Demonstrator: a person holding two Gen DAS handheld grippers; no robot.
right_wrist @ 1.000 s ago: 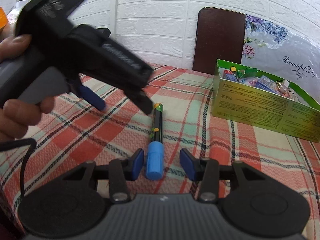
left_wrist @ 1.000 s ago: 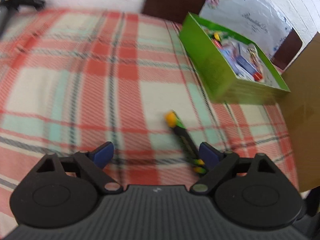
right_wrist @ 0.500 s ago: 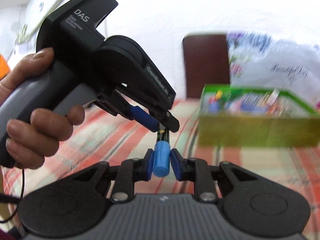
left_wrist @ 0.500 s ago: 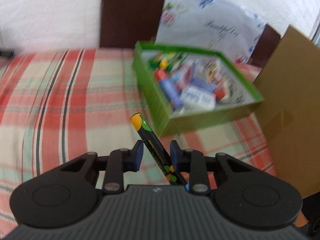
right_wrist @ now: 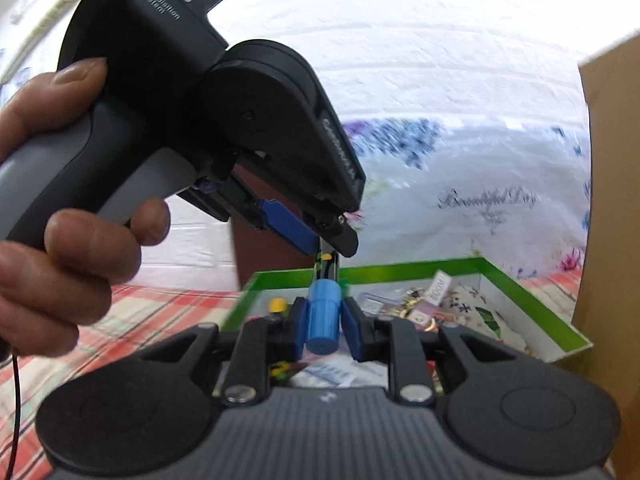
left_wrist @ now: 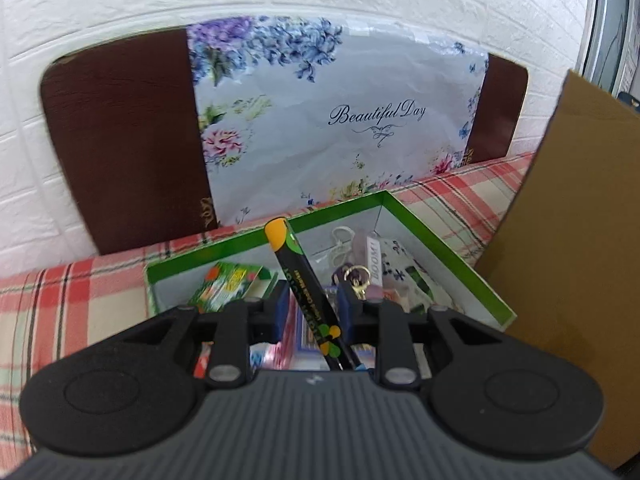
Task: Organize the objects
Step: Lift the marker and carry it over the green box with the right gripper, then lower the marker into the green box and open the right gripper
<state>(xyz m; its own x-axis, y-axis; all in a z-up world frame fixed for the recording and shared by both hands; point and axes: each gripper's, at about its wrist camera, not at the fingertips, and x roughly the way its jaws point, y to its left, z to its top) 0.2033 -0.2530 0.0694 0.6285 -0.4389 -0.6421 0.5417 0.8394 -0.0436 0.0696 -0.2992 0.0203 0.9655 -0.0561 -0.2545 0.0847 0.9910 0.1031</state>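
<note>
Left gripper: blue pads closed on the barrel of a slim black marker pen with green-and-yellow print and an orange end; a second ago the jaws stood wide above the pen as it lay on the cloth.

Right gripper: blue pads clamped on the pen's ribbed blue plastic cap; jaws were slightly apart around it a second ago, now tight on it.

Pen, position: off the red, cream and mint plaid tablecloth, held by both grippers at once, tilted orange end away, over the open green cardboard box with white inside. Previously flat on the cloth, well short of the box.

Box contents: printed packets, a keyring with a gold clasp, small cards; the rest is blurred and probably stationery.

Surroundings: dark brown chair back, floral plastic bag lettered "Beautiful Day", brown cardboard panel beside the box. A person's hand grips the left tool's handle.

Status: pick-up done; the pen appears ready for release into the box.
</note>
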